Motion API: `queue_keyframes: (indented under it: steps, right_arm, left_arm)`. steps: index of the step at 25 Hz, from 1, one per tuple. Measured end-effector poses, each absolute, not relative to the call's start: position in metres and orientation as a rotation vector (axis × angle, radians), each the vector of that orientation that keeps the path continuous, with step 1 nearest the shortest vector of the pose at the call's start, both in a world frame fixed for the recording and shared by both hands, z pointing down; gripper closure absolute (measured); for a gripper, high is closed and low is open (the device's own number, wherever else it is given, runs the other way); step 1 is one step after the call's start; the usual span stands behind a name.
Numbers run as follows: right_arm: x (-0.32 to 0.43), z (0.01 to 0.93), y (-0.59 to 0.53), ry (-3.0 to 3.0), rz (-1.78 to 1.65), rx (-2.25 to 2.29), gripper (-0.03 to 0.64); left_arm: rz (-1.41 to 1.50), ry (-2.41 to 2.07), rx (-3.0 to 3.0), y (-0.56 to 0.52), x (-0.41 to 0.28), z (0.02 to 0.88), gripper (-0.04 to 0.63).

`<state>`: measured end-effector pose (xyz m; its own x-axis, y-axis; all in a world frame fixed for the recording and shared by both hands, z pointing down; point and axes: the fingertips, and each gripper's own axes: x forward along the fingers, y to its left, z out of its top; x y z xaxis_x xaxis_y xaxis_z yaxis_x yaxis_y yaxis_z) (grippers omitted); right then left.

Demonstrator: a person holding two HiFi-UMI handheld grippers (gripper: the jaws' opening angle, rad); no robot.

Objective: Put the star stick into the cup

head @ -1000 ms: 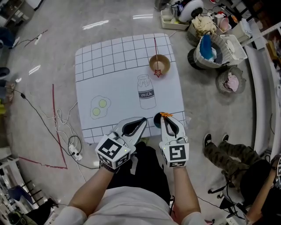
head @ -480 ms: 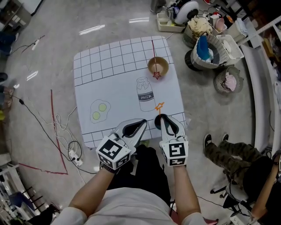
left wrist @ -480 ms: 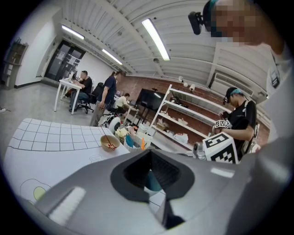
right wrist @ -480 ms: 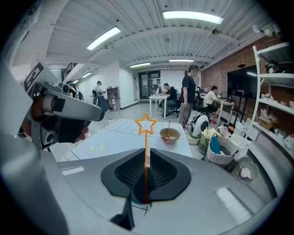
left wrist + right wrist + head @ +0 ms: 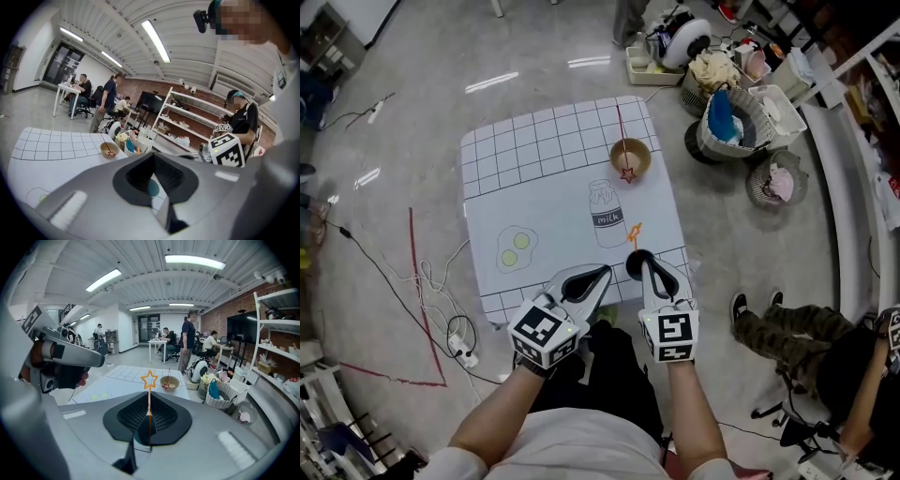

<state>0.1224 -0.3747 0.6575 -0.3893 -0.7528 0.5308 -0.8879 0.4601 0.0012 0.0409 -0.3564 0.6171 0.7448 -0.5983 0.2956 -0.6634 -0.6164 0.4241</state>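
**First:** Carried outward since a second ago is the orange star stick (image 5: 634, 232). Its star was then seen right at the tip of the right gripper (image 5: 636, 257). It is now seen farther over the table (image 5: 544, 141), just beside the printed milk bottle (image 5: 607, 214). Is it held?

**Second:** It is held. In the right gripper view the thin stem is seen pinched between the closed jaws, with the star standing above them.

**First:** How is the left gripper (image 5: 605, 272) found?

**Second:** Its jaws are seen pressed together with nothing between them. It is held over the near edge of the table, just beside the right one.

**First:** Where is the cup (image 5: 630, 157) placed?

**Second:** It is set near the far right of the gridded top, beyond the milk bottle and well apart from the held stick. A red star stick (image 5: 627, 173) is already stood in it, star end down. A fried egg drawing (image 5: 517, 248) is printed toward the near left.
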Motion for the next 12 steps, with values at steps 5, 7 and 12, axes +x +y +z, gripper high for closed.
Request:
queue_keyframes:
  steps: [5,7,12]
  right_arm:
    - [0.123,0.632,-0.369,-2.264,0.389,1.398,0.594]
    - [0.124,0.62,-0.366,-2.275,0.395,1.413,0.594]
    - [0.126,0.59,-0.358,-2.292,0.398,1.455,0.594]
  left_arm:
    - [0.175,-0.945,2.452,-0.35,0.045,0.597,0.589]
    - [0.177,-0.941,2.465,-0.348,0.047,0.587,0.589]
    - [0.179,-0.935,2.497,-0.34,0.048,0.561,0.589]
